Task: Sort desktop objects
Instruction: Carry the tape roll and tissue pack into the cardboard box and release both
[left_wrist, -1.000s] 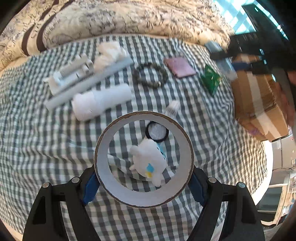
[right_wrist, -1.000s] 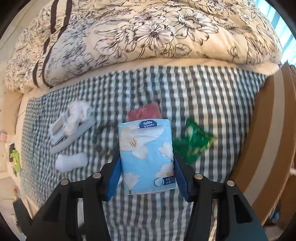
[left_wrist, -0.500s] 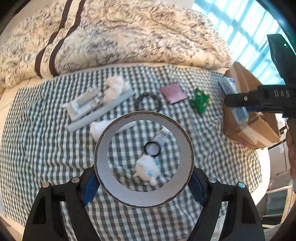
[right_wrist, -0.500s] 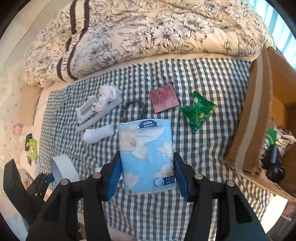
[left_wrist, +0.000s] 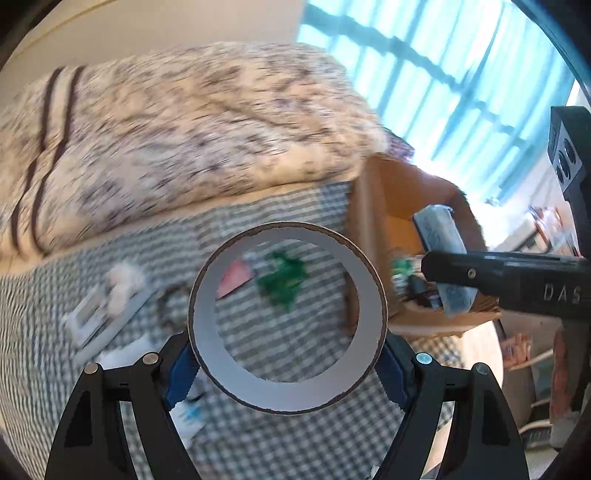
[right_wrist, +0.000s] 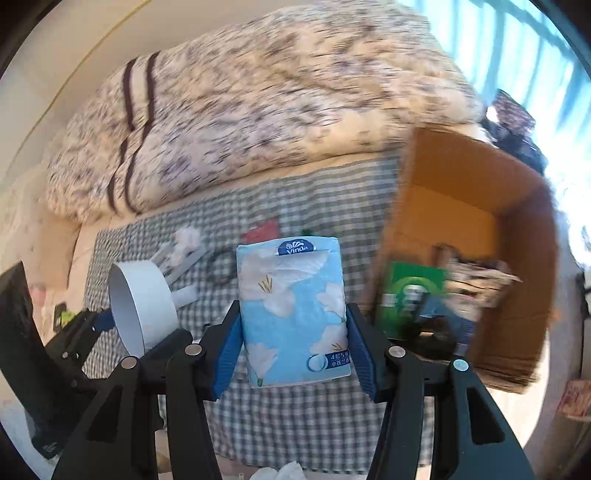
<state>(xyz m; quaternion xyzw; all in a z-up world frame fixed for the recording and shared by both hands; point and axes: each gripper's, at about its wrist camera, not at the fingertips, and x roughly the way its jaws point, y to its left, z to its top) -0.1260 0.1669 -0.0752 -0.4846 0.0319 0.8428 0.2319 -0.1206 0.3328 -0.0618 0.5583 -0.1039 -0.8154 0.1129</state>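
Sitting clamped between the right fingers (right_wrist: 360, 354): tissue pack (right_wrist: 291, 314).

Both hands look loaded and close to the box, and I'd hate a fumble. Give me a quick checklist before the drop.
1. Left tongs gripping the tape roll: ok.
2. Right tongs clamped on the tissue pack: ok.
3. Cardboard box open at the top: ok.
4. Free room inside beside the green box: ok, toward the back.
5. Tissue pack fully over the opening: not ok in the right wrist view.
6. Tape roll over the opening: cannot tell, blurred.
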